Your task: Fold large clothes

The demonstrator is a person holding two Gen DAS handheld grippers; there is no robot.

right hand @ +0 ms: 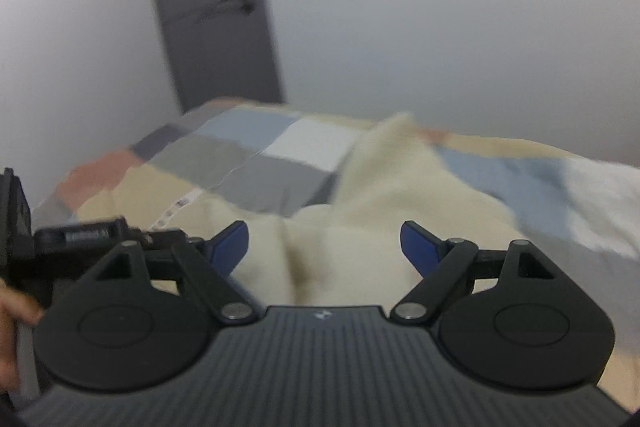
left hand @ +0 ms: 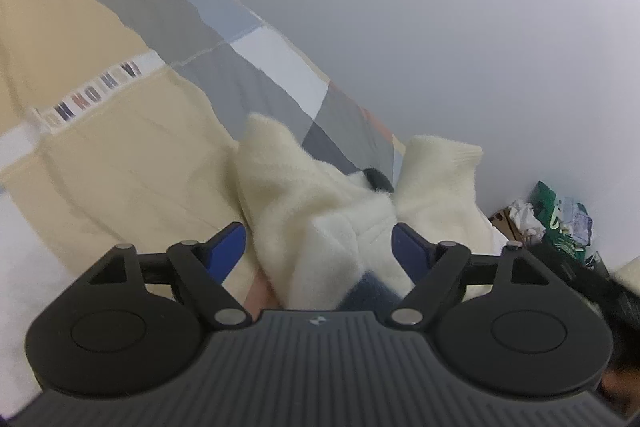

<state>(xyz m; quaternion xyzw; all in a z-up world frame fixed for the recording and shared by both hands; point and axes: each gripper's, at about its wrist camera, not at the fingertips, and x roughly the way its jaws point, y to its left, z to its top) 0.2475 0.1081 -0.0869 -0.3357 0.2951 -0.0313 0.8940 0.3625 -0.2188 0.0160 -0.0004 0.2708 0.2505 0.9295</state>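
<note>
Cream fleece garment (left hand: 316,211): lies crumpled on the bed, on top of the patchwork cover (left hand: 224,39).
Left tool (left hand: 318,245): jaws spread wide; a fold of the garment sits between the blue pads (left hand: 226,247), not pressed.
Right tool (right hand: 324,245): jaws spread wide above the garment (right hand: 352,227), gripping nothing.
Far right, left view: clutter (left hand: 552,223) against the wall.
</note>
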